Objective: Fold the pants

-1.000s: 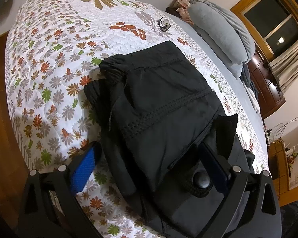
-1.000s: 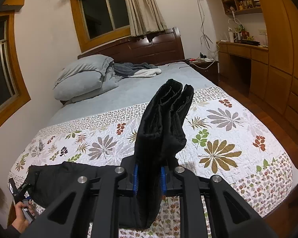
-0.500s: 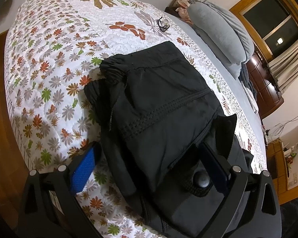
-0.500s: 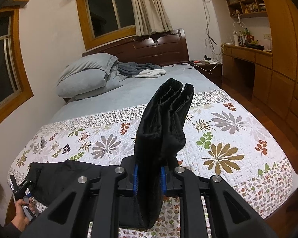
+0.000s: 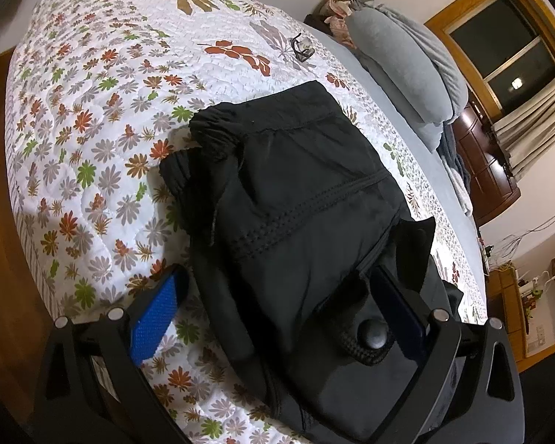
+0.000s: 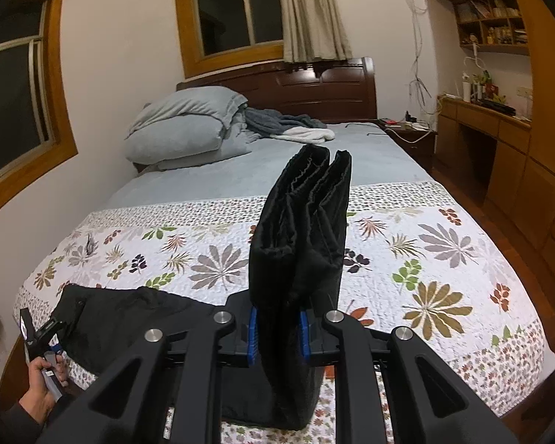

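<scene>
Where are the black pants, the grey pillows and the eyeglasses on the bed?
black fabric pants (image 5: 307, 185): left wrist view, folded top panel.
grey soft pillows (image 6: 181, 137): right wrist view, front of the stack.
dark-framed eyeglasses (image 5: 301, 47): left wrist view, frame.

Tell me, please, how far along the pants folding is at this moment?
Partly done. The waist end of the black pants already lies flat on the floral quilt. In hand: the right gripper is shut on the bunched leg ends, raised off the bed, while the left gripper straddles the fabric, open. Left: laying the legs over and smoothing.
</scene>
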Demonstrator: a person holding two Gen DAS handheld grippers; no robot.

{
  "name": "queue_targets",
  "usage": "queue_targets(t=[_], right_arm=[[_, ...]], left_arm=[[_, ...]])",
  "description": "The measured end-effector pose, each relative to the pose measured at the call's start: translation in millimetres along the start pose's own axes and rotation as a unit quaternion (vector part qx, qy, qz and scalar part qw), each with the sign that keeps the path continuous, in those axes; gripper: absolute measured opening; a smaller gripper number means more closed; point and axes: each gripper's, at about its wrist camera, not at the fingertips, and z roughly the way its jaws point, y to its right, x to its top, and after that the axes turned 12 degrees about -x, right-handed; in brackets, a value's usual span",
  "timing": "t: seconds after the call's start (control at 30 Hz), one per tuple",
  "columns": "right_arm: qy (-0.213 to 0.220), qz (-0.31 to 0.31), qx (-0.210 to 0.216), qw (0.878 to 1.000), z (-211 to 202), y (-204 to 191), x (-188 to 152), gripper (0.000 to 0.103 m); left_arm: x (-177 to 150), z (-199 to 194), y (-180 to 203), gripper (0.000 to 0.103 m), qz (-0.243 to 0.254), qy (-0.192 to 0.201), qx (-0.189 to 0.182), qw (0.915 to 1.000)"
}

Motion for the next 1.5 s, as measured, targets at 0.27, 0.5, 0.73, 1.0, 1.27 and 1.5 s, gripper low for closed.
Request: queue_targets(t=[0.27, 0.5, 0.73, 1.0, 1.27, 1.5], right_arm=[[-0.014, -0.039, 0.018, 0.999, 8.3, -43.1, -5.9, 0.017], [-0.028, -0.076, 0.026, 0.996, 19.6, -82.8, -21.6, 0.017], [-0.044, -0.122, 0.026, 0.991, 37.1, -124.7, -44.0, 0.017], [-0.068, -0.164, 0.026, 0.984, 56.4, -164.3, -75.4, 0.017], [-0.058, -0.242, -0.002, 0.969, 67.7, -207.2, -113.6, 0.017], [-0.076, -0.293, -0.009, 0.953, 88.5, -234.5, -150.6, 0.017]], left_arm=[[-4.4, -3.7, 1.2, 0.098, -0.003, 0.000, -0.005, 1.0000], [-3.7, -3.9, 1.6, 0.098, -0.005, 0.001, -0.006, 1.0000], [-4.5, -5.0, 1.7, 0.098, -0.007, 0.001, -0.010, 0.9999], [-3.8, -5.9, 0.1, 0.098, -0.011, 0.001, -0.015, 0.9998], [-4.4, -5.4, 1.1, 0.098, -0.012, 0.001, -0.018, 0.9998], [-6.9, -8.4, -0.9, 0.099, -0.017, 0.000, -0.023, 0.9996]])
